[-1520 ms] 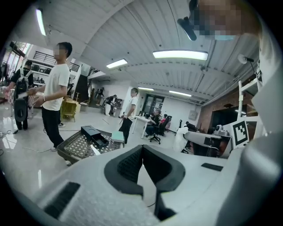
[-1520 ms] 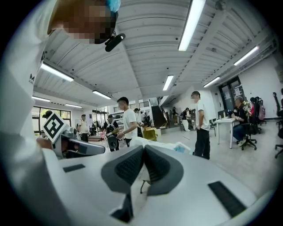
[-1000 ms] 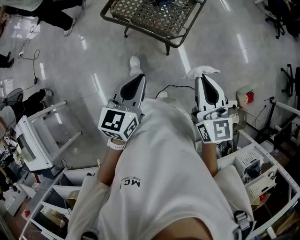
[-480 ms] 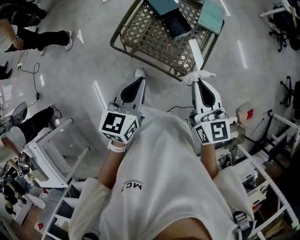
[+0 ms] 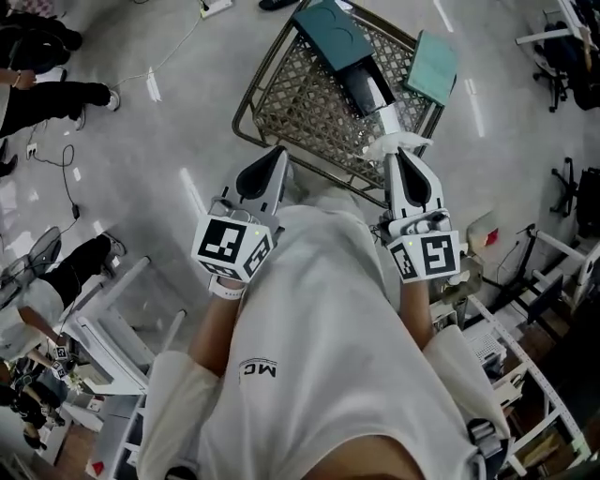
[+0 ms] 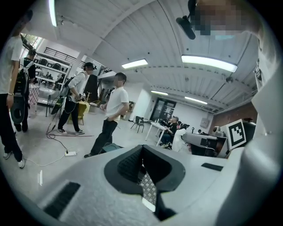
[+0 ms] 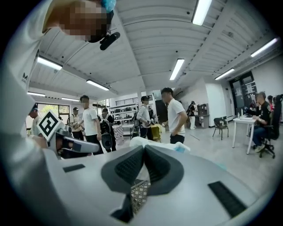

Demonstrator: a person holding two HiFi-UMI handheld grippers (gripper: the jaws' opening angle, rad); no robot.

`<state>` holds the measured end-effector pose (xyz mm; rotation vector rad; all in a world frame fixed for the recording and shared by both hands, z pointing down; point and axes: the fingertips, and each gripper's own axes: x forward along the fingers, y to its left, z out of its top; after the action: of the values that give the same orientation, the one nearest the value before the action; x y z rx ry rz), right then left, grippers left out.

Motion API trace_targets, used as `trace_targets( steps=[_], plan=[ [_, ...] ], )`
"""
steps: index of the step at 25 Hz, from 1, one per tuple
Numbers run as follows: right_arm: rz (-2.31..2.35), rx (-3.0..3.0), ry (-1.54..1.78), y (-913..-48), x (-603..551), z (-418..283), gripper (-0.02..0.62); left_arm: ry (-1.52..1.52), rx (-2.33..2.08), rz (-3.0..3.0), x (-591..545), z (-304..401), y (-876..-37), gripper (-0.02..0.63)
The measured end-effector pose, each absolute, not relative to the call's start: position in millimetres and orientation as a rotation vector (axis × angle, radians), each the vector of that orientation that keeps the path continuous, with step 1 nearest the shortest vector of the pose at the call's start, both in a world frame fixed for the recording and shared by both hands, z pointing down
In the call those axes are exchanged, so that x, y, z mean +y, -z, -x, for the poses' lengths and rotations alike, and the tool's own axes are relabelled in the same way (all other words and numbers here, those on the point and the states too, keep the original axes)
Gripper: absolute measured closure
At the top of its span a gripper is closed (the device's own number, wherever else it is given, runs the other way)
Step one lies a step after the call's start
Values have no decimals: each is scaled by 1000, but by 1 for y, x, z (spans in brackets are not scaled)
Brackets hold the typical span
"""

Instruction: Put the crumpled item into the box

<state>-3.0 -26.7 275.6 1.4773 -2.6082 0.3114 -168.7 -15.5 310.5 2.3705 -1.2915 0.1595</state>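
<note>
Fingers of our right gripper (image 5: 400, 155) pinch the crumpled white tissue (image 5: 389, 143); left gripper (image 5: 277, 151) fingers meet, empty. We now reach the wire basket (image 5: 291, 103), nearer than before.

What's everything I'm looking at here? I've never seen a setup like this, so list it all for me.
wire basket: one, dark metal mesh, on the grey floor ahead of the person
teal box: one, dark teal, at the basket's far end
black item: one, in the basket beside the teal box; too unclear to name
teal panel: one, at the basket's right rim
crumpled item: one, white, at the right tool's tip, over the basket's near rim
cable: one, pale, on the floor at upper left
white frames: at least two, lower left and lower right
bystanders: several, around the room
left tool: one, white and black, shut, empty
right tool: one, white and black, shut on the crumpled item
</note>
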Motion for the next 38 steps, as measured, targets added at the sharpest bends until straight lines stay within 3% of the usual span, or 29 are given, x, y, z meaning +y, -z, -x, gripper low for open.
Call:
trace_targets(
  steps=[20,38],
  plan=[
    [-1509,-2575,-362,-301,-85,-38,575,-259,-1197,-2408,-76,115,-322,581],
    [-1503,-2486,-449,-392,-164,-57,574,-320,-1185,-2324,-110,98,-378,581]
  ],
)
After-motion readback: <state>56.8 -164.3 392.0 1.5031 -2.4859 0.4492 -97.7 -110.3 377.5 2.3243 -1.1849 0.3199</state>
